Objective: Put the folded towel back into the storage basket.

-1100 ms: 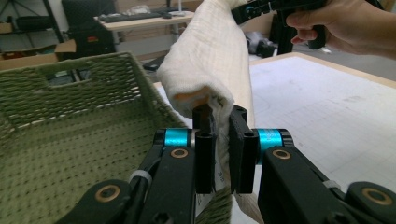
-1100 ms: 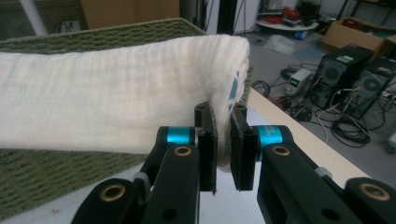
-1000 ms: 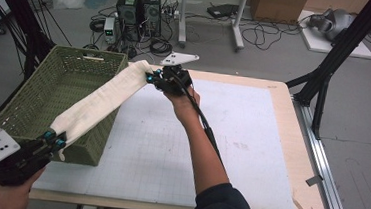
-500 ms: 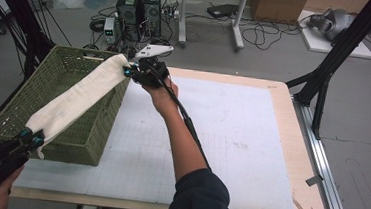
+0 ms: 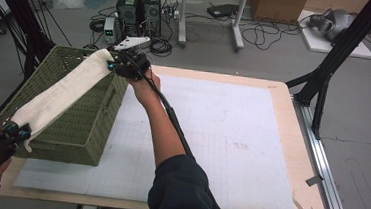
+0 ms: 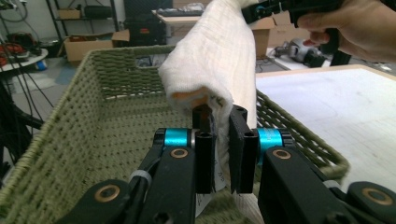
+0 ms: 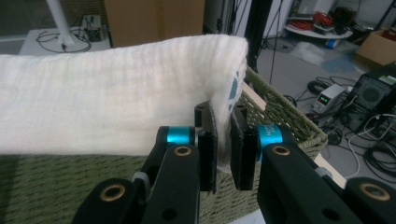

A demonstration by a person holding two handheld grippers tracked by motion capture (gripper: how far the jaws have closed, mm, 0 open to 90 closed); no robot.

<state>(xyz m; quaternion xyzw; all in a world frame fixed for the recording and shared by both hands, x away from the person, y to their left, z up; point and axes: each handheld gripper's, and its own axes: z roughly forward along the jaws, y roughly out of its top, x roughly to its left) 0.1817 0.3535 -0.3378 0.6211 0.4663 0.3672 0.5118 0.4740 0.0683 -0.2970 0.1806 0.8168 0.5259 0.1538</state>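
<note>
White-matted table (image 5: 231,138) amid cabled workshop floor. Near, left gripper (image 5: 13,132) low at the corner, pinching the cloth (image 5: 64,92). Stretched above the green basket (image 5: 86,127). Farther, right gripper (image 5: 119,64), forearm extended, clamping the far end.

Cream cloth (image 5: 66,92), olive-green woven basket (image 5: 79,126), white mat (image 5: 231,138)

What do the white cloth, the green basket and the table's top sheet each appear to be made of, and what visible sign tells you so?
White cloth: soft woven fabric, probably cotton; ribbed weave, matte, drapes between the grippers.
Green basket: woven cord or wicker-like strands, matte; the plaited rim shows, exact fibre unclear.
Top sheet: smooth pale mat with faint grid lines, perhaps plastic, laid on a light wooden board.
</note>
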